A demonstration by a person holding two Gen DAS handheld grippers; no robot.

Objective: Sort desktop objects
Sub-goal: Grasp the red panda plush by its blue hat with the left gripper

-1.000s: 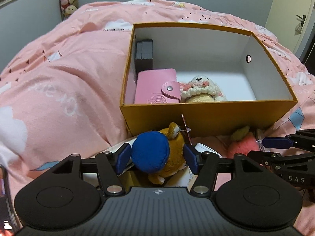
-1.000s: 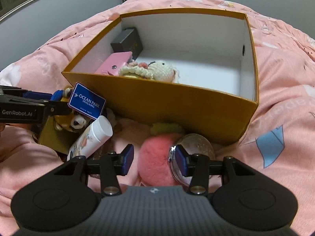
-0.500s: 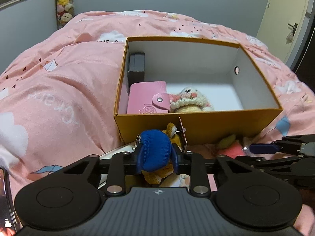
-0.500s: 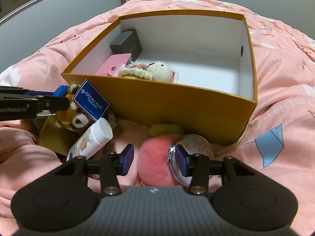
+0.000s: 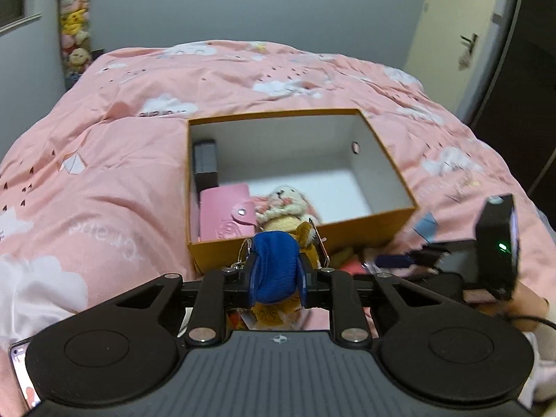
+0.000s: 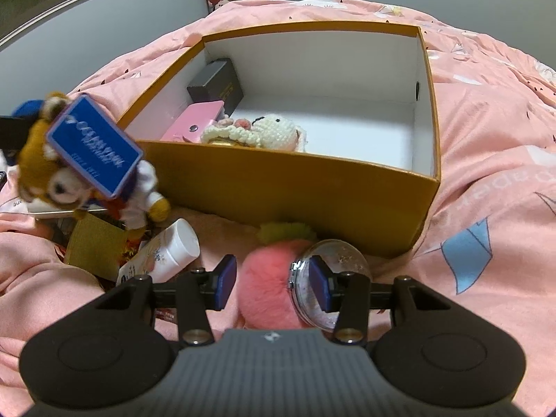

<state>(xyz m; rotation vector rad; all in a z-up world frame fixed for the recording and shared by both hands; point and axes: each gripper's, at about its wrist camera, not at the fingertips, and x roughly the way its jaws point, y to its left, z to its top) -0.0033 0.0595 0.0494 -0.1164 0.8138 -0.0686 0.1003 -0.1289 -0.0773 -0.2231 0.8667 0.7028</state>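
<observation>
A brown plush bear (image 5: 278, 309) with a blue cap (image 5: 274, 267) hangs in the air in front of the orange box (image 5: 365, 232). My left gripper (image 5: 276, 274) is closing, and its pads press the cap from both sides. In the right wrist view the bear (image 6: 59, 180) dangles at the left with a blue tag (image 6: 93, 149) across it. My right gripper (image 6: 272, 281) stands open low over a pink pompom (image 6: 267, 278). Its right finger lies against a clear globe (image 6: 340, 257), and its left pad is apart from the fluff.
The orange box (image 6: 312, 191) holds a pink wallet (image 5: 226, 215), a crochet doll (image 5: 288, 205) and a black case (image 5: 206, 163); its right half is bare. A white tube (image 6: 163, 253) and a gold packet (image 6: 92, 246) lie before it on the pink duvet (image 5: 104, 191).
My left gripper shut on the bear's blue cap and lifted it off the pile, so the box now sits lower in its view. The right gripper has not moved.
</observation>
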